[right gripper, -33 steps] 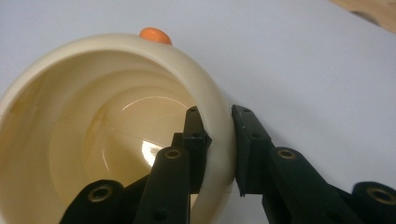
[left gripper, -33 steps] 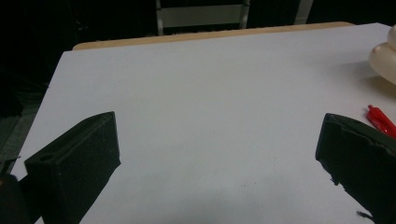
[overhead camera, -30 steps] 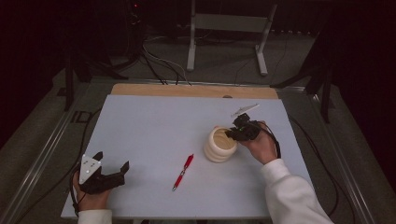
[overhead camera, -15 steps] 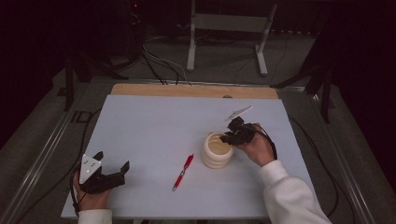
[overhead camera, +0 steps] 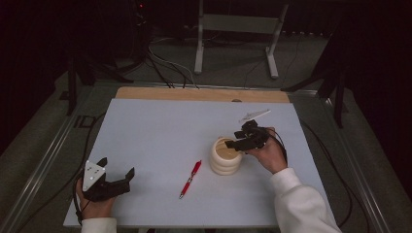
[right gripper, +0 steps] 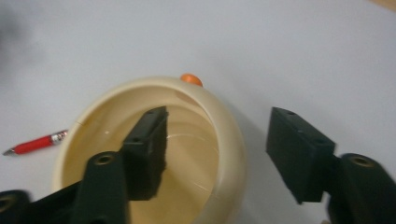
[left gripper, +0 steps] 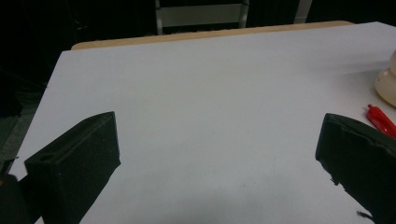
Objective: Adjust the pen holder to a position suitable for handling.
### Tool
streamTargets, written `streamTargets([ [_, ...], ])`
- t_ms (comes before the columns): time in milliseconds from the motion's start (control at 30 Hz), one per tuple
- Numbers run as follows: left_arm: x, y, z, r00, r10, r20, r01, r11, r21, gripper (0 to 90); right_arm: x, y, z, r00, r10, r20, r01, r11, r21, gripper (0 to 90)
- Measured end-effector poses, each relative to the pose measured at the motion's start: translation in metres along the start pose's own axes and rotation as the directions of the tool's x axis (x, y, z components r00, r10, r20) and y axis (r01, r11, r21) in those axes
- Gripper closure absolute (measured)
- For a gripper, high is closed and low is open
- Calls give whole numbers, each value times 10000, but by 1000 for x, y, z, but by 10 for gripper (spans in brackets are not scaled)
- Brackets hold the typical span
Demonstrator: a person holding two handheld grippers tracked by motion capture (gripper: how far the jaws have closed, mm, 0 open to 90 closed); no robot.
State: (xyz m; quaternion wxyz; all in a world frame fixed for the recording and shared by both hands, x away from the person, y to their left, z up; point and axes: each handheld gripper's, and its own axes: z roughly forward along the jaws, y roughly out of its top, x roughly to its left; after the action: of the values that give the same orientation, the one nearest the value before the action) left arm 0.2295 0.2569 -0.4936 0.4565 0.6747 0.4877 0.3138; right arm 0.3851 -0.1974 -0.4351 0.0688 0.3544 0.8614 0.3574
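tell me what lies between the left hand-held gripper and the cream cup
In the high view, a red pen lies on the table between the left hand-held gripper and the cream cup.

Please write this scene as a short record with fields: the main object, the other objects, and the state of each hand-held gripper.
main object: cream ribbed cup, upright on the white table
other object: red pen, lying left of the cup, apart from it
right hand-held gripper: jaws just opened, one inside the cup, one outside, straddling its rim, not pressing
left hand-held gripper: open, holds nothing, near the table's front left corner
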Motion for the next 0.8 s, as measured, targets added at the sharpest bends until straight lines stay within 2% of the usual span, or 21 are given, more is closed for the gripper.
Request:
streamTargets([
  [33,0,0,0,10000,0,0,0,10000,0,3,0,0,0,10000,0,0,0,10000,0,346],
  [67,0,0,0,10000,3,1,-3,10000,3,3,1,-2,-6,9996,-44,273,57,9989,-473,248],
  [100,0,0,0,10000,10,-2,-10,10000,7,3,1,-3,-8,9993,-27,374,51,9979,-642,222],
  [167,0,0,0,10000,24,-6,-24,10000,14,3,3,-6,-14,9962,27,870,69,9939,-1102,144],
  [200,0,0,0,10000,24,-6,-24,10000,14,3,3,-6,-14,9962,27,870,69,9939,-1102,144],
  [267,0,0,0,10000,28,-12,-28,10000,6,3,2,-10,-20,9942,206,1053,-42,9881,-1539,74],
  [300,0,0,0,10000,28,-12,-28,10000,6,3,2,-10,-20,9942,206,1053,-42,9881,-1539,74],
  [333,0,0,0,10000,28,-19,-28,10000,15,3,-1,-20,-30,9910,584,1202,-338,9798,-1973,0],
  [533,-1,0,0,10000,41,-57,-41,10000,45,3,-6,-38,-47,9813,883,1709,-382,9602,-2768,0],
  [667,-1,1,0,9999,64,-77,-64,10000,22,3,-3,-49,-58,9702,1017,2198,-260,9461,-3227,0],
  [800,-2,2,0,9999,121,-44,-121,9999,-5,3,1,-62,-63,9593,987,2644,-29,9402,-3406,0],
])
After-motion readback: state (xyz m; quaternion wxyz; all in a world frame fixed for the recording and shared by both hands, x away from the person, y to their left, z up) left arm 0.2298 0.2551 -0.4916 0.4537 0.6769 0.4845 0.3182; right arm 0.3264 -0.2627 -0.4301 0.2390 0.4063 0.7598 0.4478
